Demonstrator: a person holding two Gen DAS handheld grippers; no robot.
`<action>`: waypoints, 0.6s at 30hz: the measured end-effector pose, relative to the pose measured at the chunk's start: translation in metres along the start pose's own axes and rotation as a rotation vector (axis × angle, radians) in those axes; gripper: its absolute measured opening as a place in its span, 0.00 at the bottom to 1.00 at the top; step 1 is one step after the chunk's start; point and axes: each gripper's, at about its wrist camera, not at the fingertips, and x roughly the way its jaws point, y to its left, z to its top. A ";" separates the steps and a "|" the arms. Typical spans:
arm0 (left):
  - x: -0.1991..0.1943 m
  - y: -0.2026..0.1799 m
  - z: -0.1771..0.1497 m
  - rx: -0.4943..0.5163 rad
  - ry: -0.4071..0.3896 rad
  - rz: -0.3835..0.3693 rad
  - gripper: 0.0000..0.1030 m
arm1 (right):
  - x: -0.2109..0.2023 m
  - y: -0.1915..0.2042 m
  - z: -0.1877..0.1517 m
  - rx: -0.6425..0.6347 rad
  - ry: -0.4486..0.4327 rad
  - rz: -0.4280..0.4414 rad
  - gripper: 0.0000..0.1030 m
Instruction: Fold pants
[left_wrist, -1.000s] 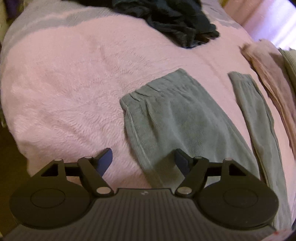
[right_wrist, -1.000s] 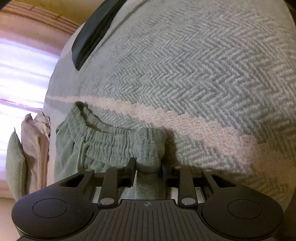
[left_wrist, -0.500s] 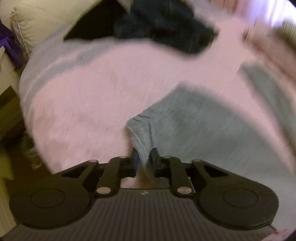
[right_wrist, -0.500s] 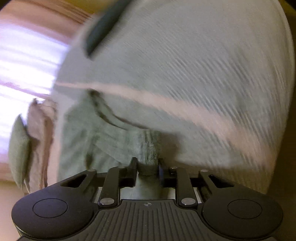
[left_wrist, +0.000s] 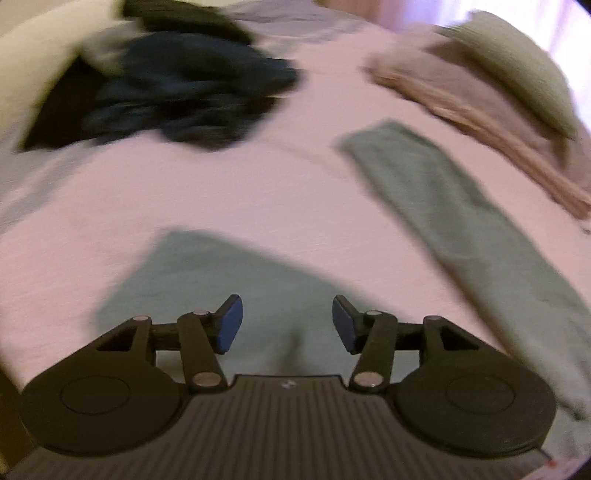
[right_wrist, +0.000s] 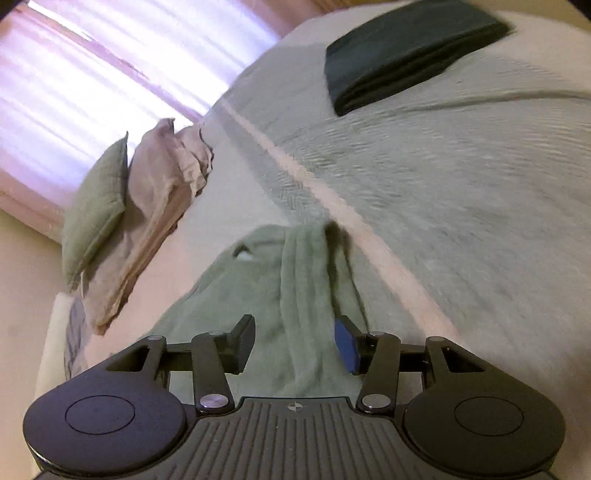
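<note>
The green pants (left_wrist: 229, 280) are lying flat on the bed (left_wrist: 258, 177), below the dark clothes pile (left_wrist: 184, 96). The left gripper (left_wrist: 287, 321) is opening, fingers spread above the fabric, pinching nothing. The right gripper (right_wrist: 295, 341) is opening too, the pants (right_wrist: 306, 280) lying loose between its fingers.

The room is dim and warm, and what daylight there is comes through the curtained window (right_wrist: 92, 85), which glares to a washed-out violet white. Both views are smeared by motion: the dark clothes heap (left_wrist: 177, 92) and the bedspread (right_wrist: 461, 192) lose their texture, while the gripper bodies stay sharp. The fisheye bends the edges, and corners fall to black.
</note>
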 end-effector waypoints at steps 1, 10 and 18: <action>0.009 -0.018 0.005 0.004 0.007 -0.039 0.48 | 0.017 -0.004 0.010 0.008 0.013 0.002 0.44; 0.060 -0.129 0.023 0.078 0.066 -0.207 0.54 | 0.087 -0.062 0.053 0.162 0.020 0.117 0.44; 0.070 -0.137 0.008 0.106 0.118 -0.162 0.54 | 0.069 -0.081 0.052 0.157 0.024 0.339 0.38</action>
